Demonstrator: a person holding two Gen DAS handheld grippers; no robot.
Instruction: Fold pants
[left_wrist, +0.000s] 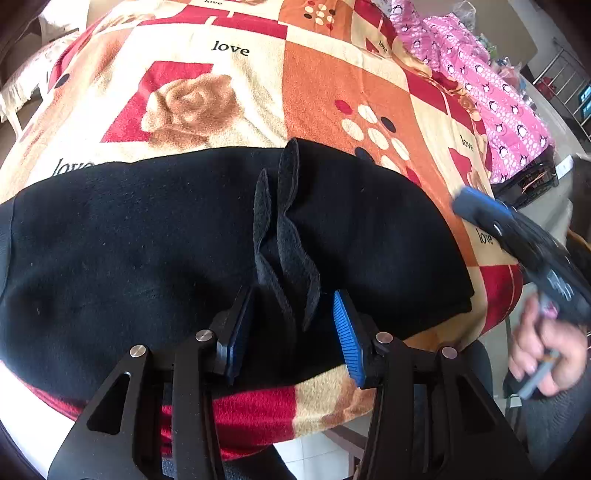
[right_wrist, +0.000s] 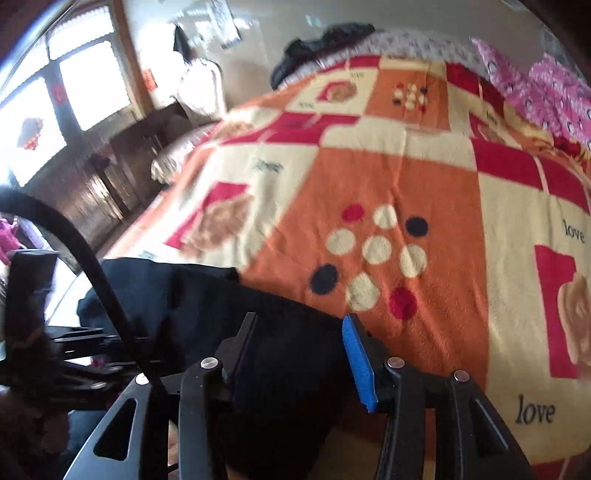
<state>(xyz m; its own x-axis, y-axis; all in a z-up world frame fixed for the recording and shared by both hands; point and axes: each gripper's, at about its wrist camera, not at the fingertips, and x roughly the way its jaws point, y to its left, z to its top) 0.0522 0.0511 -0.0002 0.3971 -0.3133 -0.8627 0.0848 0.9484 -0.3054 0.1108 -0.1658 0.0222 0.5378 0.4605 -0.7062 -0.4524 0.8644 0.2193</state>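
Black pants (left_wrist: 147, 258) lie folded across the near edge of a patterned blanket (left_wrist: 332, 85). A wavy black strip of fabric (left_wrist: 284, 236) stands up from them, between the fingers of my left gripper (left_wrist: 291, 328), which is open just above the pants and touches nothing. My right gripper (left_wrist: 517, 243) shows at the right of the left wrist view, off the blanket's corner, held by a hand. In the right wrist view my right gripper (right_wrist: 299, 350) is open and empty over the pants' right end (right_wrist: 207, 295).
The blanket (right_wrist: 406, 177) covers a bed. Pink penguin-print clothes (left_wrist: 491, 96) are heaped at its far right. A black garment (right_wrist: 314, 44) lies at the far end. Wooden furniture (right_wrist: 110, 173) and a window stand to the left. Tiled floor (left_wrist: 314, 450) shows below the near edge.
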